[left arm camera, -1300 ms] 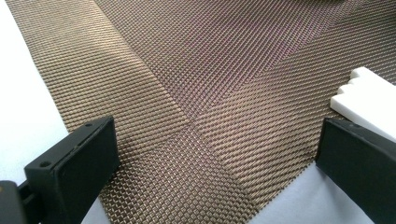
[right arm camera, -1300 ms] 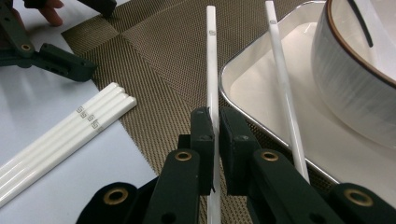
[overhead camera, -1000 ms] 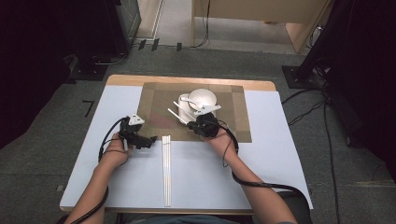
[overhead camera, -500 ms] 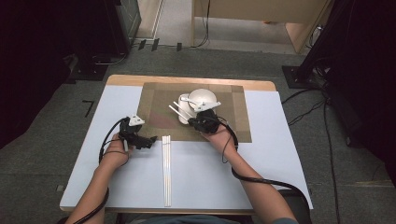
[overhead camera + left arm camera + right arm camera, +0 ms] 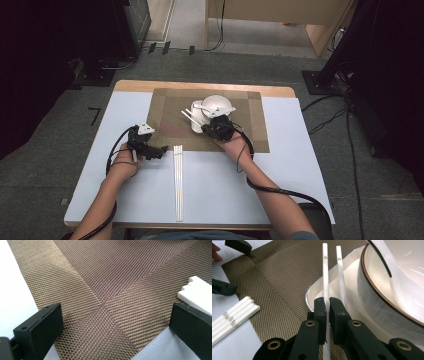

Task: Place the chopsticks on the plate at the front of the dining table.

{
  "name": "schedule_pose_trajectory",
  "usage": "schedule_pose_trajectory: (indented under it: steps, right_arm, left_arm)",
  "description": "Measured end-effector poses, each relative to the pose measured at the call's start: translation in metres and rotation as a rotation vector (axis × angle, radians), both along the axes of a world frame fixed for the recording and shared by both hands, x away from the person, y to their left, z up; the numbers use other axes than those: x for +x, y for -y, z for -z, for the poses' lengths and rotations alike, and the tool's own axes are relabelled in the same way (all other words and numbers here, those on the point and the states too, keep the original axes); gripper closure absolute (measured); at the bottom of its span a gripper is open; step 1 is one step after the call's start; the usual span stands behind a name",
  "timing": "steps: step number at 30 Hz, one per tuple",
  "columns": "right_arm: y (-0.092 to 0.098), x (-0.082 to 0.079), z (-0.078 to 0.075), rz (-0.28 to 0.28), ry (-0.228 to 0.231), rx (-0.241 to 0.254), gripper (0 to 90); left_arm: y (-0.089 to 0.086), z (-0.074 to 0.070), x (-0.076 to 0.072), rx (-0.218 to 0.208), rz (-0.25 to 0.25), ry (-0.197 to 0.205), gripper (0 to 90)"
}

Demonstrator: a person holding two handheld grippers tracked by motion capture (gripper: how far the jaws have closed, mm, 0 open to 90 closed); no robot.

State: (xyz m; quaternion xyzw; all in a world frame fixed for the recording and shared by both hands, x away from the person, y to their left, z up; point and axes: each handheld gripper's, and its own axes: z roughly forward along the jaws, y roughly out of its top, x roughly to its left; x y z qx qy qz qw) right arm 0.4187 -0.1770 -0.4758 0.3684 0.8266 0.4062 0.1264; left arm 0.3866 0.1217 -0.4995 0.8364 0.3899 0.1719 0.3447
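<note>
My right gripper (image 5: 205,126) (image 5: 327,307) is shut on a white chopstick (image 5: 325,282). A second white chopstick (image 5: 339,277) runs beside it, just outside the right jaw. Both reach over a small white dish (image 5: 196,107) (image 5: 354,272) on the brown woven placemat (image 5: 170,125). A white bowl (image 5: 217,104) (image 5: 387,302) with a brown rim stands beside the dish. My left gripper (image 5: 161,151) (image 5: 115,322) is open and holds nothing, low over the placemat's near left corner (image 5: 100,302). Several white chopsticks (image 5: 178,182) (image 5: 234,315) (image 5: 197,290) lie side by side on the white table, just right of it.
The white table (image 5: 300,165) has bare room at its right and near left. A white curved utensil (image 5: 384,257) rests in the bowl. Cables trail from both grippers over the table. Dark stands and cables sit on the floor around it.
My right gripper has edged slightly left and away from me with the chopstick in it. The left gripper has stayed where it was.
</note>
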Motion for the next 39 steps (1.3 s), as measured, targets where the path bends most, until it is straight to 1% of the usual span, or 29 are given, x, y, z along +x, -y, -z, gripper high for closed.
schedule_pose_trajectory:
  steps: [5, 11, 26, 31, 37, 39]
  right_arm:
    - [0.0003, 0.0028, 0.0027, 0.011, -0.007, -0.004, 85.2]
    - [-0.0009, 0.0021, 0.0031, 0.011, 0.002, -0.011, 85.1]
    - [-0.0014, 0.002, 0.0038, 0.013, 0.01, -0.009, 84.4]
    - [-0.0014, 0.0012, 0.0023, 0.005, 0.027, -0.012, 82.2]
    - [-0.0003, 0.0017, 0.0027, 0.008, 0.025, -0.006, 80.6]
    - [0.0, 0.0011, 0.0018, 0.008, 0.025, 0.001, 78.8]
  left_arm:
    - [-0.0001, 0.0, 0.0, 0.0, -0.001, 0.0, 0.0]
    - [0.0, 0.0, 0.0, 0.0, -0.001, -0.001, 0.0]
    - [0.0, 0.0, -0.0001, 0.0, -0.003, -0.001, 0.0]
    - [0.0, 0.0, -0.0002, 0.0, -0.003, -0.001, 0.0]
    - [0.0001, -0.0001, -0.0002, 0.0, -0.004, -0.002, 0.0]
    - [0.0002, 0.0, -0.0002, -0.002, -0.007, -0.002, 0.0]
